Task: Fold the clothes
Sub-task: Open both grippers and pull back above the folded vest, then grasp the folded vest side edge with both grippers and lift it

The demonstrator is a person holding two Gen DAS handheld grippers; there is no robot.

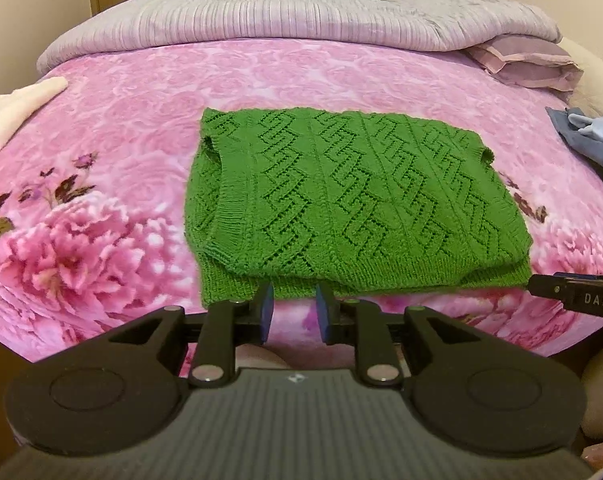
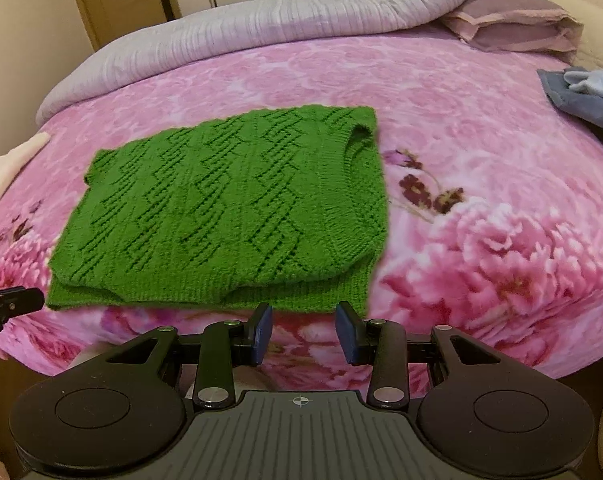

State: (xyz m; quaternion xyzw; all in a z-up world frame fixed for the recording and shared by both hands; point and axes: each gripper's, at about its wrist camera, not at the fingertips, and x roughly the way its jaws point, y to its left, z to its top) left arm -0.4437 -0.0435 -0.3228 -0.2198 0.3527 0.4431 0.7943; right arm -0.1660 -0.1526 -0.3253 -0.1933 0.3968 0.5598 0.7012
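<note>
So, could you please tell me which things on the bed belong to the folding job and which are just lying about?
Part of the job:
green knitted sweater, already folded over
left tongs, open
right tongs, open

Just lying about:
grey quilt
mauve pillow
cream cloth
blue-grey clothes

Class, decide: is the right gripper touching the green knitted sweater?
Apart. The right wrist view shows the open right gripper short of the green sweater, with a strip of pink bedspread between fingertips and hem.
</note>
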